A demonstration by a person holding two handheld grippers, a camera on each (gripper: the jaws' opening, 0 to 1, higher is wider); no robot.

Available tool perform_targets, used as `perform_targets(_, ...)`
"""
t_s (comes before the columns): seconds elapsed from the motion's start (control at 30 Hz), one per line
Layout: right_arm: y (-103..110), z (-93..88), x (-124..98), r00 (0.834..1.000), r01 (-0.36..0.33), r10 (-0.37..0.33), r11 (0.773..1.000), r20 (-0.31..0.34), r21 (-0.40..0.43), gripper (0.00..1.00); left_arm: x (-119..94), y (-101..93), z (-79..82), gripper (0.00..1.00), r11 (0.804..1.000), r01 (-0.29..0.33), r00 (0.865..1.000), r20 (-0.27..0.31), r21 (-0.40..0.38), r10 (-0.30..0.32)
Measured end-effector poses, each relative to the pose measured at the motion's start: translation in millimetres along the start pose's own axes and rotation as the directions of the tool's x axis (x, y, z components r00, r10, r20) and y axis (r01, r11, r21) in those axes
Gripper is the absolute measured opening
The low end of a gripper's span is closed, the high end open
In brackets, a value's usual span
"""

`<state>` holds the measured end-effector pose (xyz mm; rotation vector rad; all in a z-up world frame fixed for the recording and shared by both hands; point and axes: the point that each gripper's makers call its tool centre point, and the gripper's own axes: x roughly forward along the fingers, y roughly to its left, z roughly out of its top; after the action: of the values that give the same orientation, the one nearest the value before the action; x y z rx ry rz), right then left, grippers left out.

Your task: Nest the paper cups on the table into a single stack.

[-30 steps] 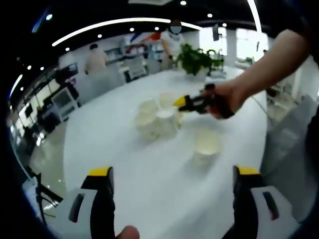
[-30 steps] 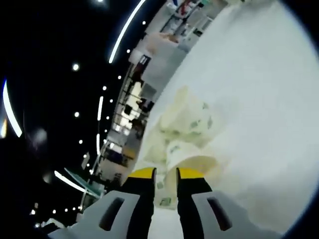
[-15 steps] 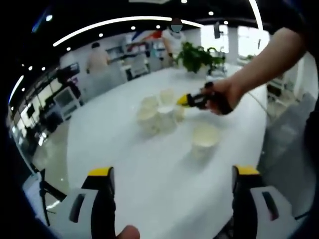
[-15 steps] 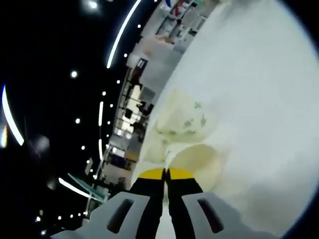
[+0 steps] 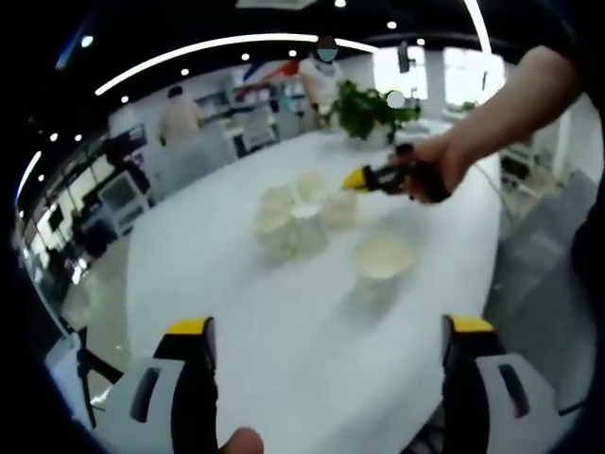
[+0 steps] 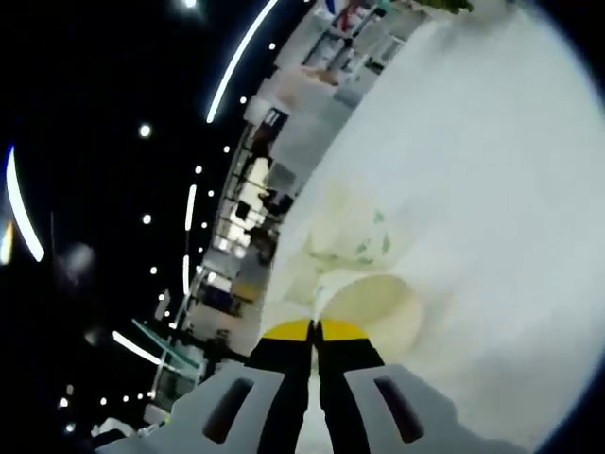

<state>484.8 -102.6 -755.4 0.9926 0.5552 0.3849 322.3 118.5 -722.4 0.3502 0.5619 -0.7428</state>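
In the left gripper view your left gripper [image 5: 329, 342] has its jaws spread wide with nothing between them, low over the near part of the white counter [image 5: 217, 284]. Ahead stands a cluster of paper cups [image 5: 295, 216], upright and crowded together, and nearer to you one single cup [image 5: 382, 265] stands apart from them, its mouth up. No writing on any cup can be read from here. Your right gripper [image 5: 359, 178] comes in from the right in your hand [image 5: 433, 170], its yellow tips at the far side of the cluster. Beyond the counter are a potted plant [image 5: 364, 109], two people standing, and desks. In the right gripper view the right gripper [image 6: 313, 330] has its jaws pressed together on the rim of a paper cup [image 6: 373, 312], whose open mouth faces you just past the tips. Behind it the other cups [image 6: 345, 236] carry small green marks, too blurred to read.
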Motion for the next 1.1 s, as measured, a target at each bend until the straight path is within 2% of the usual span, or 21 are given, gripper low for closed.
perform_targets(0.13,9.7,-7.9,-8.2,0.993,0.027,-0.039,0.995,-0.115,-0.1,0.0,-4.0,-1.7,5.6,0.99,1.0,-0.008,1.0,0.017,-0.004,0.008)
perform_targets(0.27,26.8,-4.4,-18.2,0.984,-0.015,-0.032,0.964,-0.173,-0.266,0.0,-4.9,-1.9,7.1,0.98,1.0,-0.009,1.0,0.03,-0.018,0.009)
perform_targets(0.3,30.4,-2.1,-21.3,0.983,-0.028,-0.03,0.95,-0.18,-0.312,0.0,-5.4,-2.5,6.9,0.98,1.0,-0.007,1.0,0.03,-0.016,0.007)
perform_targets(0.33,32.2,-2.0,-23.8,0.982,-0.033,-0.032,0.944,-0.189,-0.33,0.0,-5.7,-2.8,6.8,0.98,1.0,-0.007,1.0,0.03,-0.014,0.007)
perform_targets(0.43,35.5,1.9,-30.6,0.979,-0.04,-0.026,0.948,-0.203,-0.317,0.0,-7.6,-1.9,6.7,0.99,1.0,-0.015,1.0,0.027,0.006,0.015)
perform_targets(0.67,42.9,8.3,-53.1,0.97,-0.074,-0.013,0.935,-0.243,-0.347,0.0,-9.8,-4.7,5.8,0.98,1.0,-0.014,0.999,0.034,0.001,0.014)
perform_targets(0.73,50.6,6.5,-60.5,0.962,-0.108,-0.004,0.913,-0.272,-0.393,0.0,-11.6,-6.9,5.5,0.99,1.0,-0.017,0.999,0.035,0.003,0.016)
perform_targets(0.9,68.7,1.3,-73.6,0.947,-0.164,0.015,0.881,-0.32,-0.445,0.0,-13.2,-8.5,5.5,0.98,1.0,-0.02,0.999,0.035,0.012,0.02)
perform_targets(1.1,85.4,-3.3,-84.1,0.937,-0.204,0.038,0.866,-0.348,-0.455,0.0,-12.9,-11.5,4.6,0.98,1.0,-0.017,0.999,0.032,0.005,0.017)
